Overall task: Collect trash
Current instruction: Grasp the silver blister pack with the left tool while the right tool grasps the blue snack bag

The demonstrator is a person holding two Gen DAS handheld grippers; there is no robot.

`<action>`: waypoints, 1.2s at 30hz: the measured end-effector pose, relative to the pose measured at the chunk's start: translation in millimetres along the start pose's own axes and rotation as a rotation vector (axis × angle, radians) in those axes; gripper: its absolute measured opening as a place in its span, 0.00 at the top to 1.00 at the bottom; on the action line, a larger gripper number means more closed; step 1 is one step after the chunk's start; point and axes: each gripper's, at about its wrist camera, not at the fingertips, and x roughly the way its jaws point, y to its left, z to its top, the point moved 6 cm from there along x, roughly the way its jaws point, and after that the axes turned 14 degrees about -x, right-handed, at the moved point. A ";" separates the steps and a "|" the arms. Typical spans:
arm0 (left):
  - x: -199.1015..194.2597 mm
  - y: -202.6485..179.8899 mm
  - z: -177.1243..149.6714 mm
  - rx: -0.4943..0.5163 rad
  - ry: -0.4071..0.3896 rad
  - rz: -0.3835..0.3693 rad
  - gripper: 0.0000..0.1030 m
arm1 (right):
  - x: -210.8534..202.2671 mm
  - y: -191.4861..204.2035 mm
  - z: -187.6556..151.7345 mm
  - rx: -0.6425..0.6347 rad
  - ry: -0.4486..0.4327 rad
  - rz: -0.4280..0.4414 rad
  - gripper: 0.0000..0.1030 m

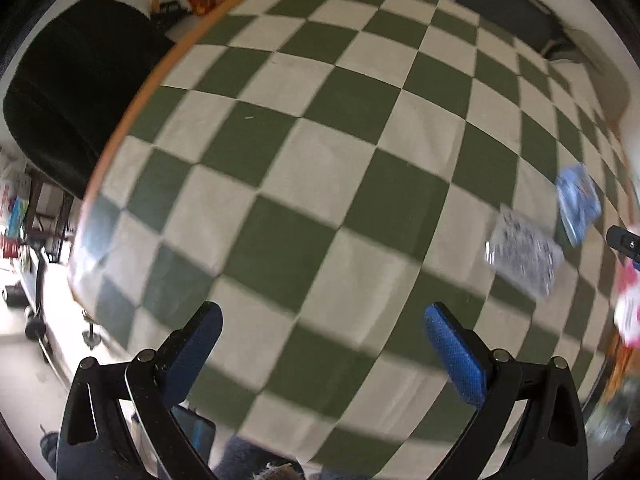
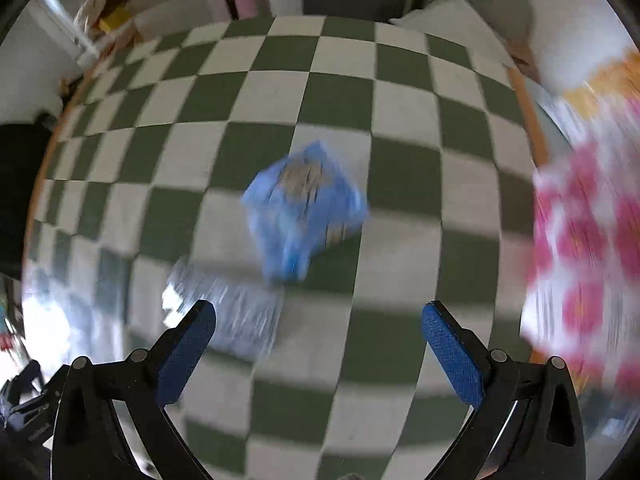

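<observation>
2 wide, empty grippers, left gripper (image 1: pixel 322 350) and right gripper (image 2: pixel 319 346), over bare checkered cloth (image 1: pixel 320 160).

blue wrapper (image 2: pixel 304 208), silver wrapper (image 2: pixel 232 316), touching

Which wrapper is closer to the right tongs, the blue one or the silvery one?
The silvery wrapper. It lies right beside the left finger of the open right tongs, while the blue wrapper sits farther out on the checkered cloth.
</observation>
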 end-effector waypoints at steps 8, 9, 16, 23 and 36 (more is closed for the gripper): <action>37.2 -43.0 27.2 -0.003 0.063 0.088 0.00 | 62.3 6.3 53.9 -0.128 0.068 0.044 0.16; 37.5 -45.9 27.1 -0.004 0.071 0.091 0.00 | 66.2 7.8 55.7 -0.142 0.066 0.037 0.17; 23.1 -79.5 8.5 -0.118 0.190 -0.032 0.00 | 57.7 -17.4 29.8 -0.052 0.052 0.084 0.87; 51.6 -117.6 -18.9 -0.378 0.451 -0.176 0.01 | 38.9 -81.1 -37.2 0.210 0.041 0.049 0.87; 43.3 -164.6 -34.2 0.175 0.230 -0.002 0.33 | 48.2 -100.0 -92.5 0.328 0.070 0.062 0.87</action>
